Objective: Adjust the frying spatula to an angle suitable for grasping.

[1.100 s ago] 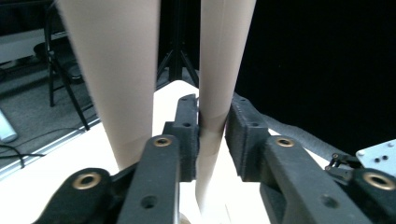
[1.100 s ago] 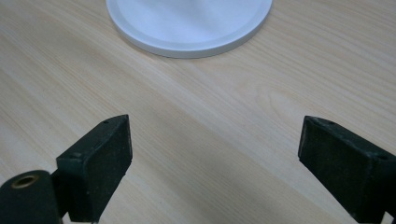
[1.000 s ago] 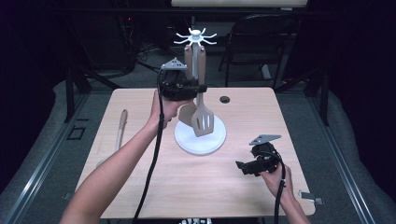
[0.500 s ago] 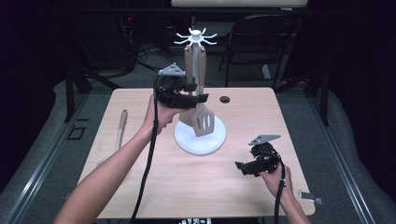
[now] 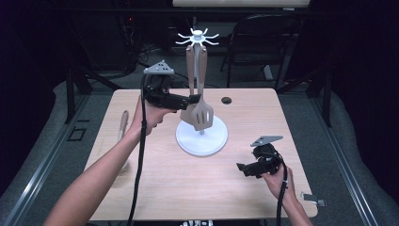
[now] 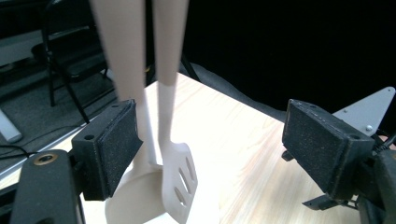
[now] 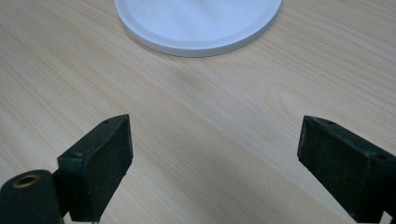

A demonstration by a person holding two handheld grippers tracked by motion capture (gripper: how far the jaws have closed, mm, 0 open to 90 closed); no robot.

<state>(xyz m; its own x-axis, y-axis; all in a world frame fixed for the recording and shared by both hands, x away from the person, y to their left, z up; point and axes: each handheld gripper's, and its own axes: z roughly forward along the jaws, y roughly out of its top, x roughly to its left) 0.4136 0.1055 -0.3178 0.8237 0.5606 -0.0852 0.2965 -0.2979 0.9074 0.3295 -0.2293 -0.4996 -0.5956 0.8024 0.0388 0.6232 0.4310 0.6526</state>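
A white utensil stand [image 5: 202, 140] with a ring of hooks [image 5: 197, 37] on its post stands mid-table. A beige slotted spatula [image 5: 203, 115] [image 6: 180, 182] and a second beige utensil [image 5: 187, 114] [image 6: 133, 200] hang from it. My left gripper [image 5: 193, 100] [image 6: 210, 149] is held up just left of their handles, pointing at them. Its jaws have just been opening and stand open, and the pads [image 6: 114, 149] touch nothing. Low over the table's front right, my right gripper [image 5: 242, 168] [image 7: 215, 163] is open with bare wood between its pads, and the stand's base [image 7: 196, 23] lies ahead of it.
A wooden spoon [image 5: 123, 126] lies along the table's left side. A black grommet hole [image 5: 227, 100] sits at the back near the stand. A folding chair [image 5: 263, 42] stands behind the table. A small metal part [image 5: 314, 199] lies on the floor at the right.
My left gripper's jaws have opened off the hanging utensil's handle, and the gripper has drawn back a little to the left. The right gripper has stayed put.
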